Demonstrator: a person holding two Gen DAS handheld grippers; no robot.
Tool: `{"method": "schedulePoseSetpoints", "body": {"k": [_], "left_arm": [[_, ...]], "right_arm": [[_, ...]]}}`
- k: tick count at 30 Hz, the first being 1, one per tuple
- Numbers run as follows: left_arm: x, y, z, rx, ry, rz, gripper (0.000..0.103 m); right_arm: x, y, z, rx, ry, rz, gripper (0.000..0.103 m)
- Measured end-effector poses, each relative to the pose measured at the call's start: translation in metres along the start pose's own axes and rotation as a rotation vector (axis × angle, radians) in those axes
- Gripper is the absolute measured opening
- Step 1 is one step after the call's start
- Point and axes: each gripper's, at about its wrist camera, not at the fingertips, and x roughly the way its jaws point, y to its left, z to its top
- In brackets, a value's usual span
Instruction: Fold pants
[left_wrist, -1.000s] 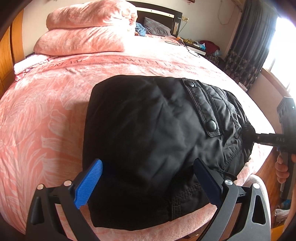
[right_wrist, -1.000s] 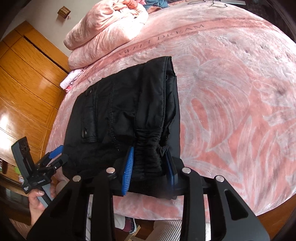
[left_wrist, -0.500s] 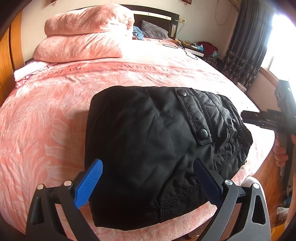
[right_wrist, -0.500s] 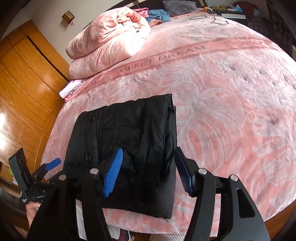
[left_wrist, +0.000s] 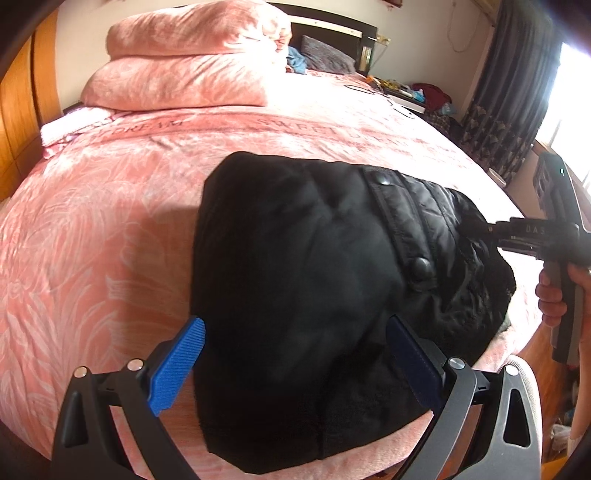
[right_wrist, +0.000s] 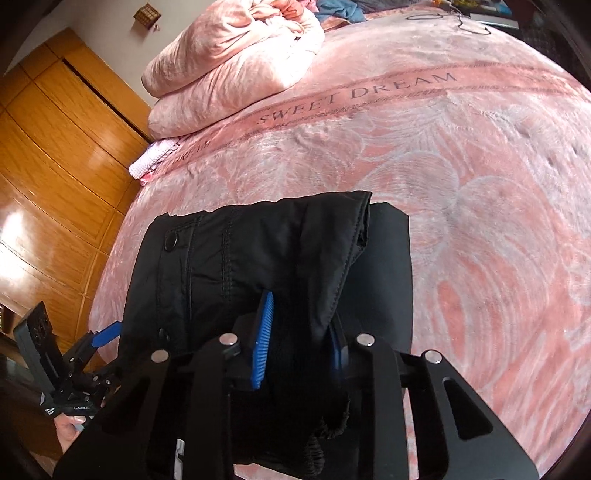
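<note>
The black pants (left_wrist: 314, 295) lie folded into a thick bundle on the near edge of the bed (left_wrist: 110, 229), which is covered by a pink flowered blanket (right_wrist: 461, 184) printed with the words SWEET DREAM. The left hand-held gripper (left_wrist: 291, 365) hovers over the near left part of the bundle with its blue pads spread wide, one on each side of the cloth and neither pressing it. The right hand-held gripper (right_wrist: 301, 343) has just been closing, and its pads now pinch the gathered waistband at the near right edge of the pants, the cloth bunched between them. A hand (left_wrist: 554, 291) grips that tool's handle at the right side of the bed. Two pink folded quilts (left_wrist: 192, 62) are stacked at the far left, next to a wooden wardrobe (right_wrist: 55, 184).
</note>
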Motion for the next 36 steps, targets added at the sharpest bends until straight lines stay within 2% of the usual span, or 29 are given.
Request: {"method": "schedulePoseSetpoints", "body": {"k": [4, 7, 9, 12, 15, 21, 22, 24, 26, 36], "left_arm": [[0.007, 0.010, -0.002, -0.030, 0.026, -0.008, 0.099], [0.003, 0.016, -0.001, -0.047, 0.021, -0.020, 0.099], [-0.002, 0.021, 0.000, -0.055, 0.016, -0.028, 0.099], [-0.006, 0.031, 0.000, -0.087, 0.027, -0.074, 0.099], [-0.006, 0.044, -0.005, -0.149, 0.054, -0.118, 0.099], [-0.005, 0.055, -0.019, -0.214, 0.088, -0.107, 0.099], [-0.005, 0.055, -0.020, -0.216, 0.092, -0.107, 0.099], [-0.004, 0.053, -0.021, -0.216, 0.101, -0.107, 0.099], [-0.003, 0.051, -0.020, -0.206, 0.103, -0.104, 0.099], [-0.007, 0.040, -0.013, -0.171, 0.091, -0.102, 0.099]], "right_arm": [[0.005, -0.006, -0.001, 0.008, 0.010, -0.017, 0.029], [-0.006, -0.004, -0.003, -0.001, -0.014, -0.026, 0.039], [-0.017, -0.003, -0.008, -0.016, -0.029, -0.031, 0.041], [-0.033, -0.009, -0.019, -0.007, -0.044, -0.022, 0.051], [-0.045, -0.013, -0.034, 0.001, -0.046, 0.006, 0.051], [-0.040, -0.015, -0.067, 0.014, 0.008, 0.038, 0.051], [-0.039, -0.016, -0.069, 0.023, 0.004, 0.049, 0.049], [-0.036, -0.022, -0.069, 0.064, 0.008, 0.124, 0.036], [-0.036, -0.024, -0.068, 0.082, 0.001, 0.136, 0.022], [-0.054, -0.034, -0.065, 0.057, -0.060, 0.086, 0.013]]}}
